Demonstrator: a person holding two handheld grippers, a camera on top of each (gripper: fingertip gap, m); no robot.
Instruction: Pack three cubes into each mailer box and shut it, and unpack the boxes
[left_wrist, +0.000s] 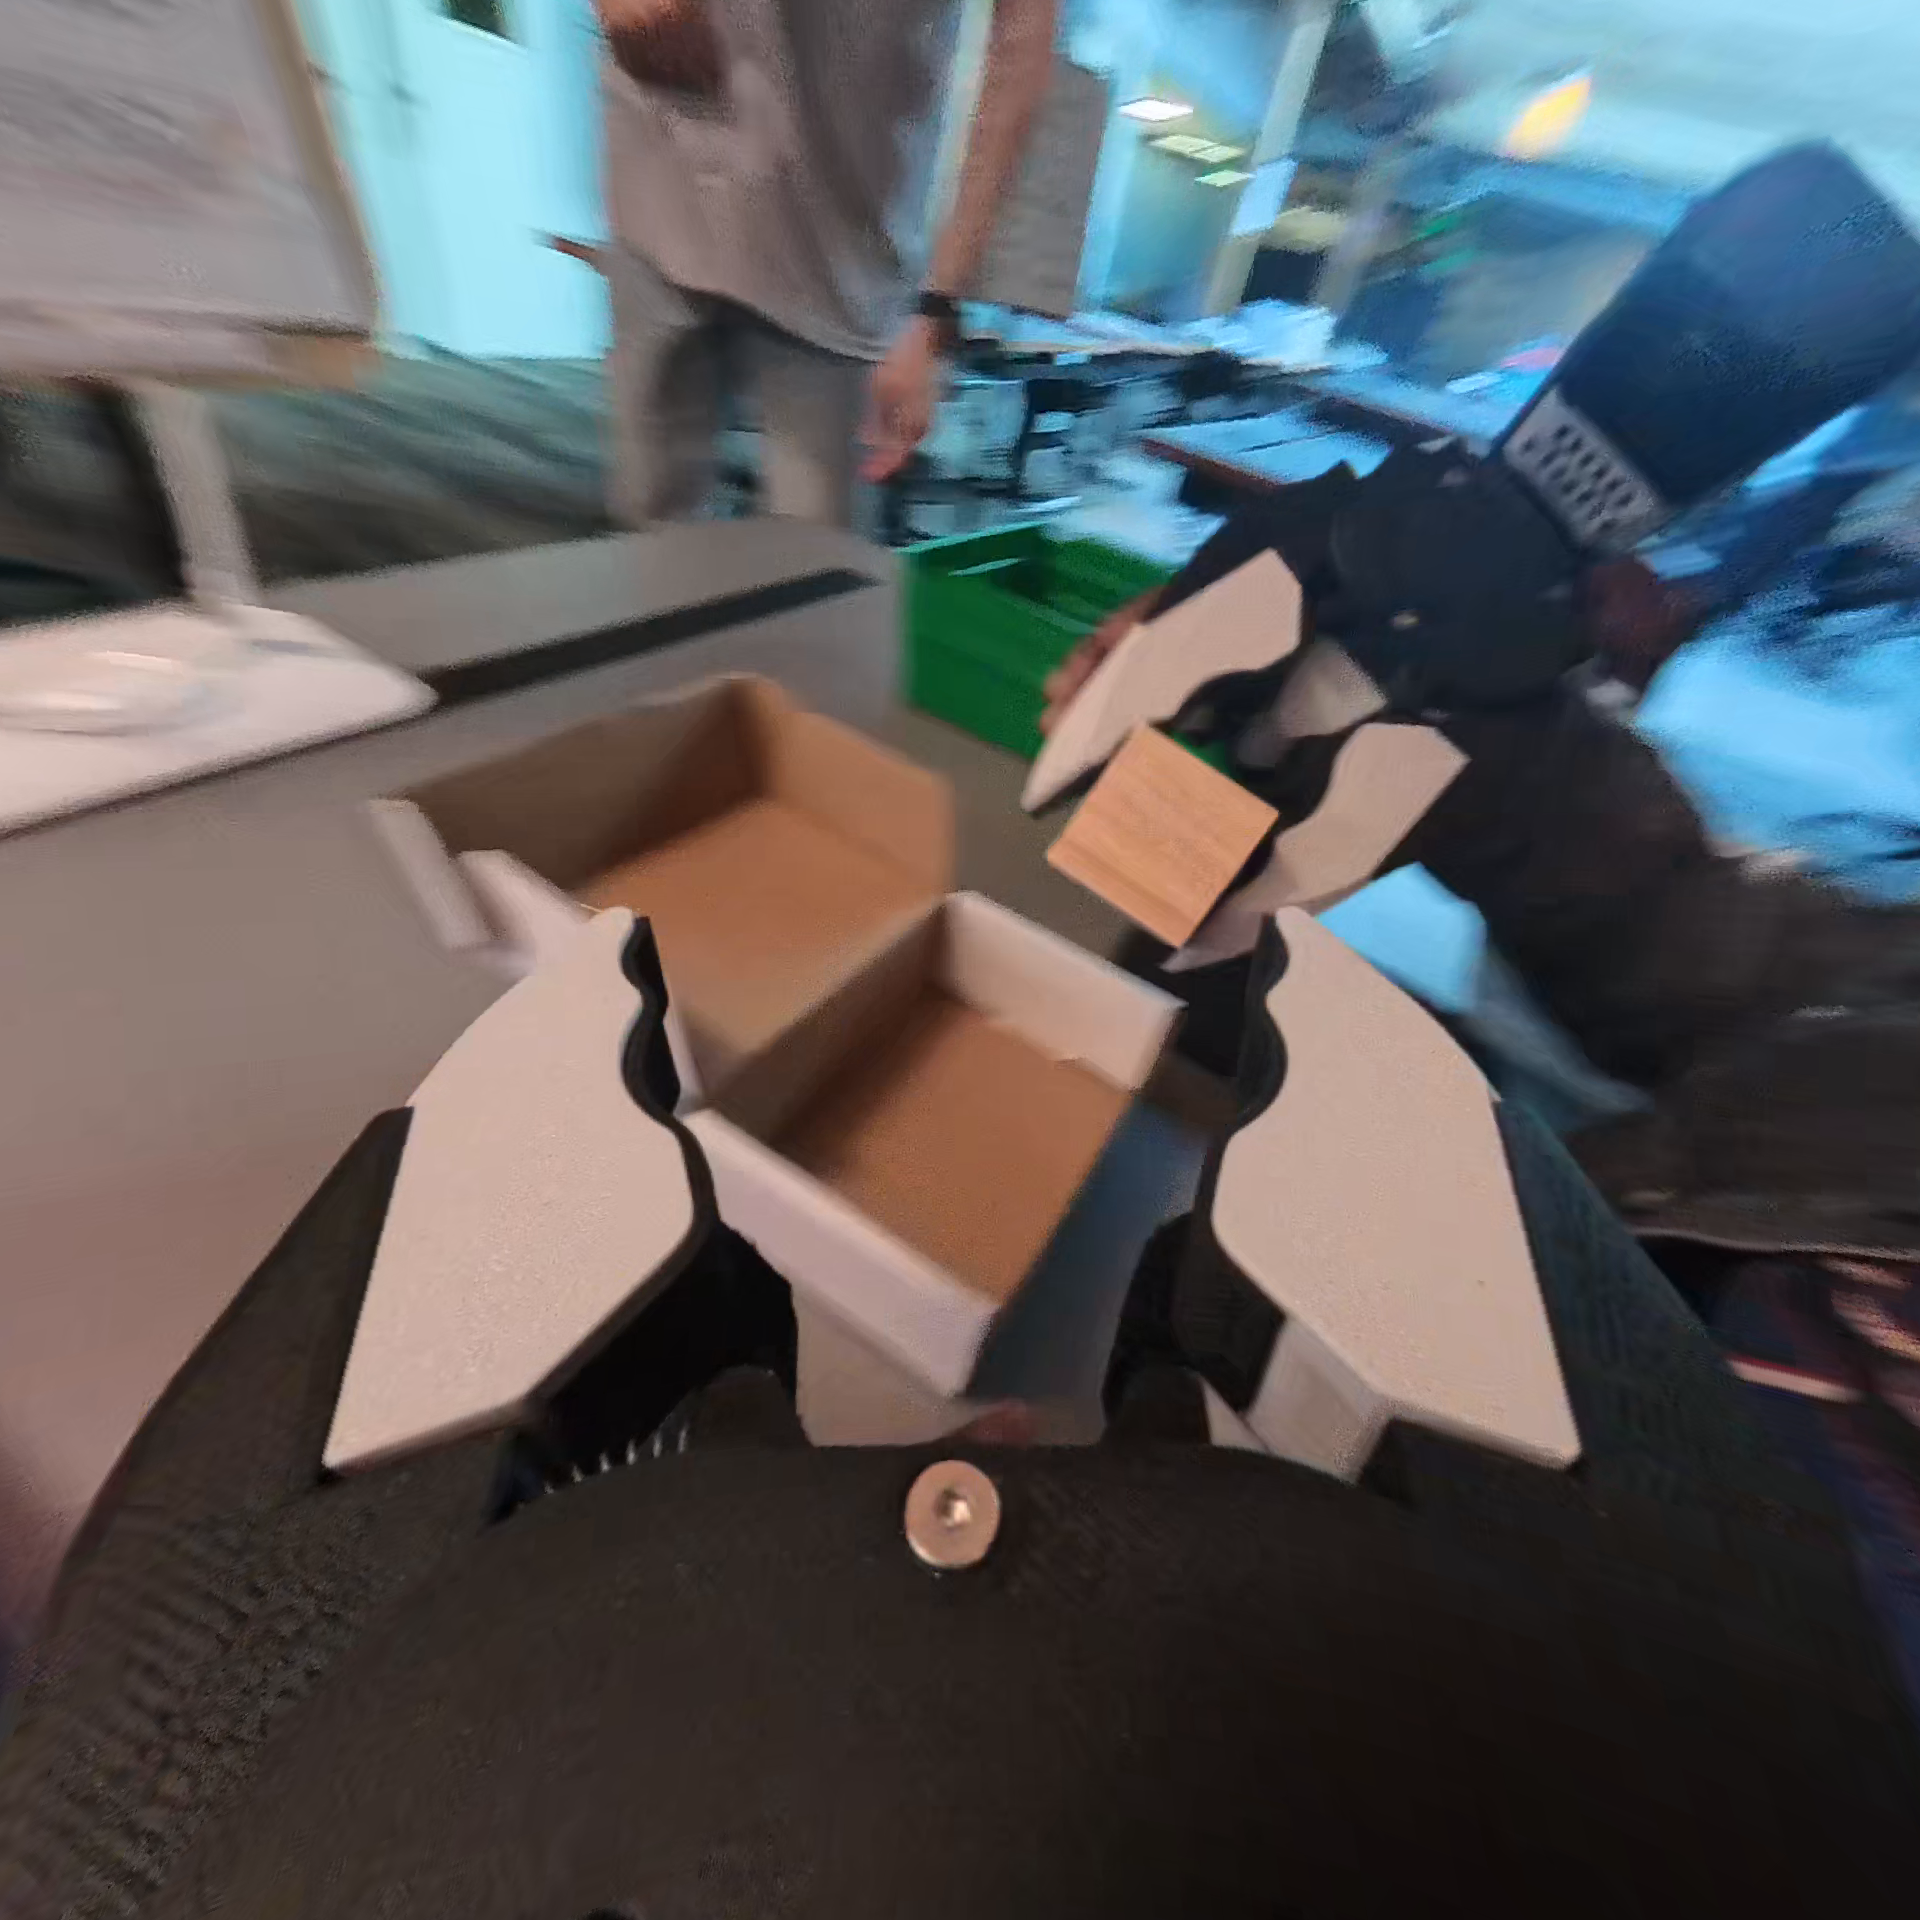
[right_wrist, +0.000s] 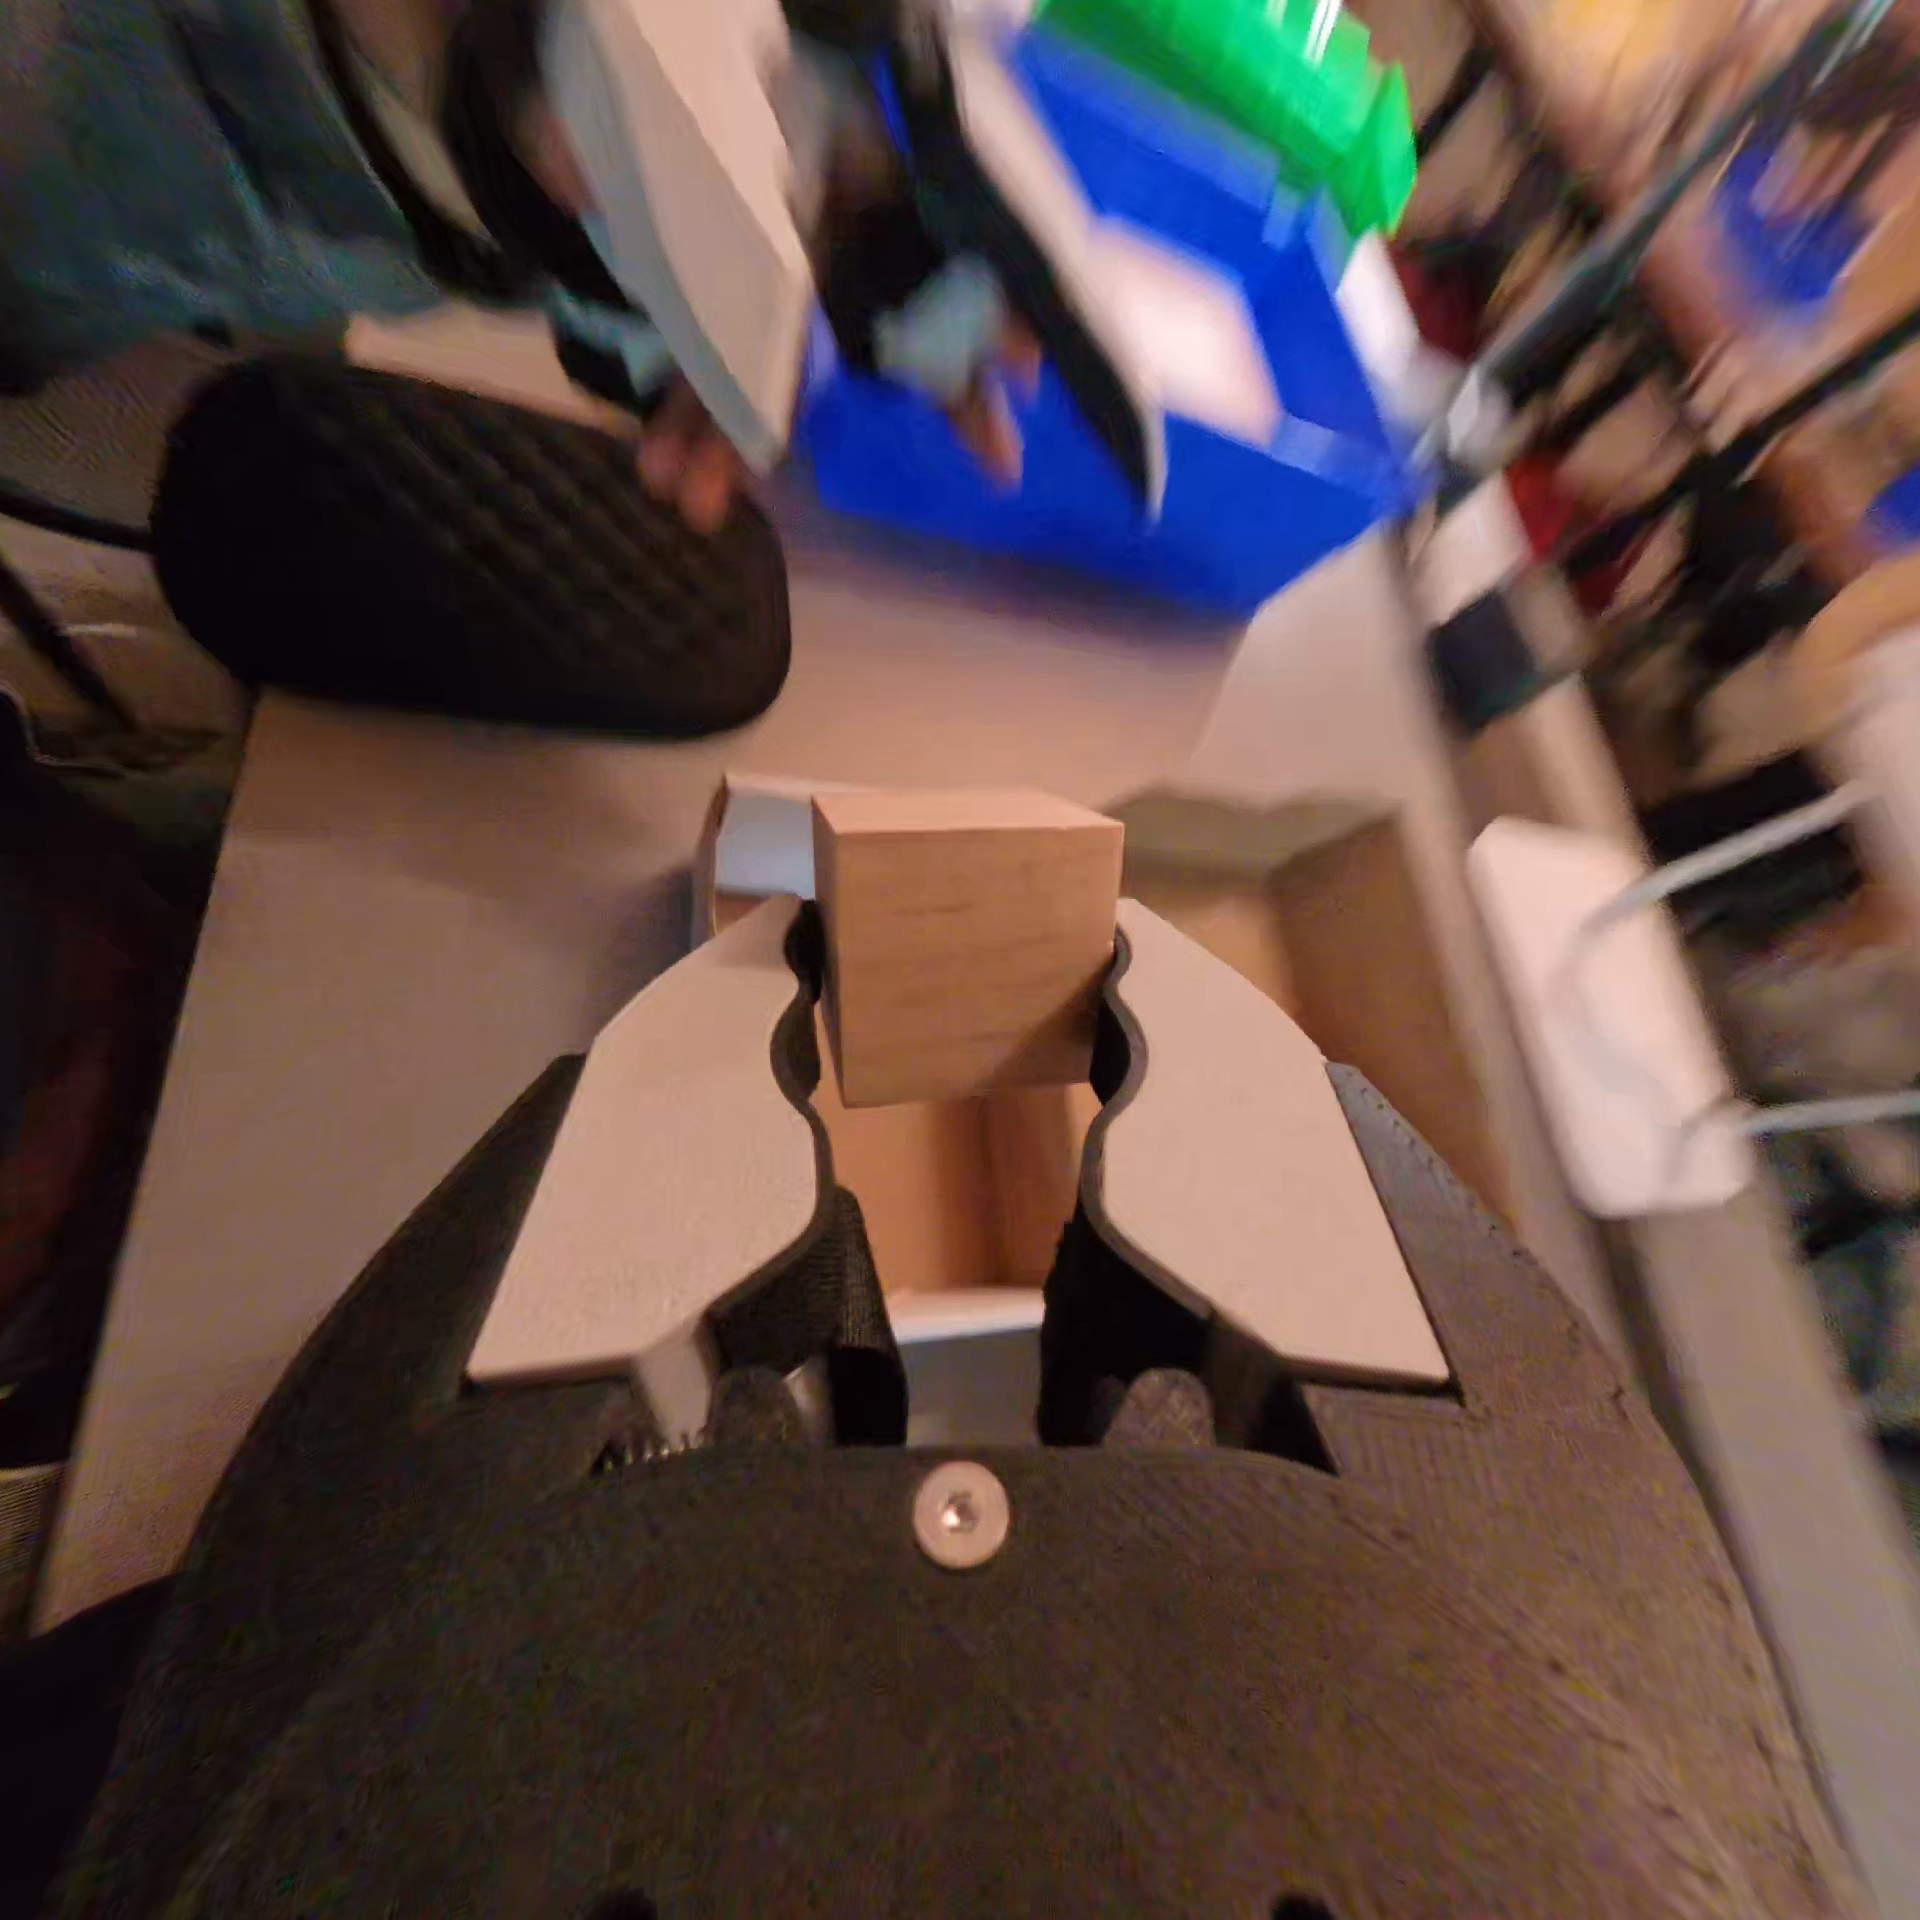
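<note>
The right gripper (right_wrist: 961, 935) is clamping a wooden cube (right_wrist: 966, 940) between its pale fingers (right_wrist: 686, 1122), pinching it by two opposite side faces near the tips, so the block is sticking out ahead of the jaws and its underside is hanging free. In the right wrist view the cube is hovering over brown cardboard, the open inside of a mailer box (right_wrist: 1340, 935), though blur is making it hard to say which compartment lies directly beneath. The left wrist view is giving the clearer relation — the cube (left_wrist: 1162, 836) is sitting up and to the right of the nearer open mailer box (left_wrist: 1060, 982), just outside its far right corner and apart from the rim, with a second open box (left_wrist: 727, 821) lying behind and to the left. Both look empty, so packing seems to be only beginning. The left gripper (left_wrist: 951, 977) is holding nothing, its fingers spread wide to either side of the nearer box, whose long axis is running diagonally away from it. The coming move, as I judge it, is calling for the cube to travel leftward and down from the right gripper — the hand plainly nearer the job.
</note>
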